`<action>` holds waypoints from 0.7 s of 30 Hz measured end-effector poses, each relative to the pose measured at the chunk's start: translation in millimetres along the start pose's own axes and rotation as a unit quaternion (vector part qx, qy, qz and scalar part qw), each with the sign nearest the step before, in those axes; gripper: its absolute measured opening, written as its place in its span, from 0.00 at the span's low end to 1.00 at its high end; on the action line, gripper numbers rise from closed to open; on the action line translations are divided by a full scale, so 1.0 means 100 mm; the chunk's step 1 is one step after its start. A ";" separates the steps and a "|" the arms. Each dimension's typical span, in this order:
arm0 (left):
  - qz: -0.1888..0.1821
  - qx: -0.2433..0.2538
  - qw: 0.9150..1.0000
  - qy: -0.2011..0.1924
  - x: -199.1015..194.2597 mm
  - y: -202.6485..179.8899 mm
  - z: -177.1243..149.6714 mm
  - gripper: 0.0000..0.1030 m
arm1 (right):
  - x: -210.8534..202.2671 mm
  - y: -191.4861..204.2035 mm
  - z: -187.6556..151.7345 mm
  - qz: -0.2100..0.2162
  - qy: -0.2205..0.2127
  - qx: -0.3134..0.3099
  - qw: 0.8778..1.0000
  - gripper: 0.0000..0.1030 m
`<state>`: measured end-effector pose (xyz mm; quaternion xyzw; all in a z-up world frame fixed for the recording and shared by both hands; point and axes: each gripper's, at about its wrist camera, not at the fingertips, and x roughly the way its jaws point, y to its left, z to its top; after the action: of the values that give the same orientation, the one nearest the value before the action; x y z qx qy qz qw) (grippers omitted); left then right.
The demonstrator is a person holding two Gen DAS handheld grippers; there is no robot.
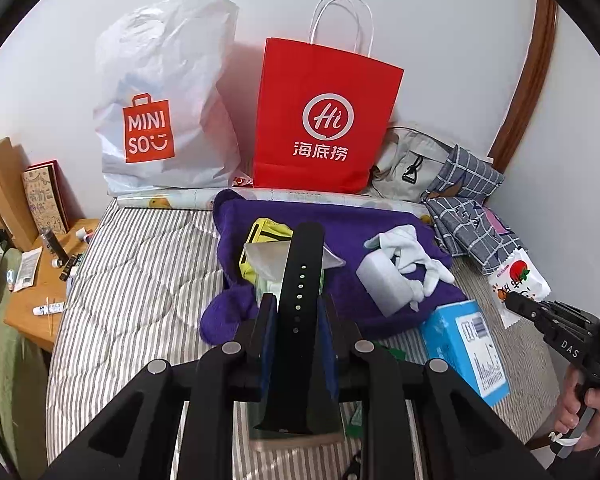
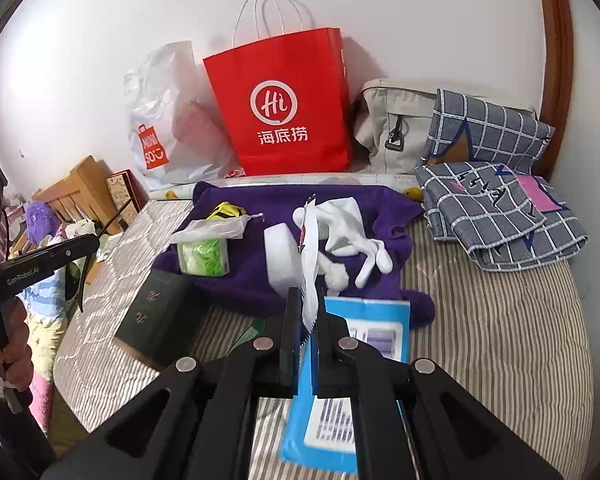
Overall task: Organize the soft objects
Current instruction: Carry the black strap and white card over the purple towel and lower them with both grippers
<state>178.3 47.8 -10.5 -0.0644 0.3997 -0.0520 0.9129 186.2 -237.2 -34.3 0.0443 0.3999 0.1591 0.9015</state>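
Observation:
My left gripper (image 1: 298, 306) is shut on a black watch strap (image 1: 304, 256) that stands up between its pads. In the right wrist view this gripper (image 2: 94, 242) hangs at the left, over the bed's edge. My right gripper (image 2: 306, 300) is shut on a white snack packet (image 2: 310, 248), seen edge-on; the left wrist view shows the packet's fruit print (image 1: 518, 284). Ahead on the bed lies a purple towel (image 1: 380, 220) bearing white gloves (image 1: 410, 254), a white foam block (image 1: 384, 286), a green tissue pack (image 2: 204, 256) and a yellow item (image 2: 228, 210).
A red paper bag (image 1: 326, 120), a white plastic bag (image 1: 160, 112) and a grey bag (image 2: 392, 128) lean on the wall. Folded plaid cloths (image 2: 496, 208) lie at the right. A blue box (image 1: 468, 344) and a dark book (image 2: 156, 316) sit near me. A wooden side table (image 1: 40, 280) stands left.

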 end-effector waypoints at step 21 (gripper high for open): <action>-0.001 -0.017 0.998 0.053 0.88 0.12 0.43 0.20 | 1.14 -0.09 0.33 0.030 0.078 -0.008 0.996 0.04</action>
<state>269.4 49.7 -46.9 -0.0773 0.4481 -0.0500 0.8892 284.8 -207.1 -94.4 0.0366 0.4662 0.1926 0.8627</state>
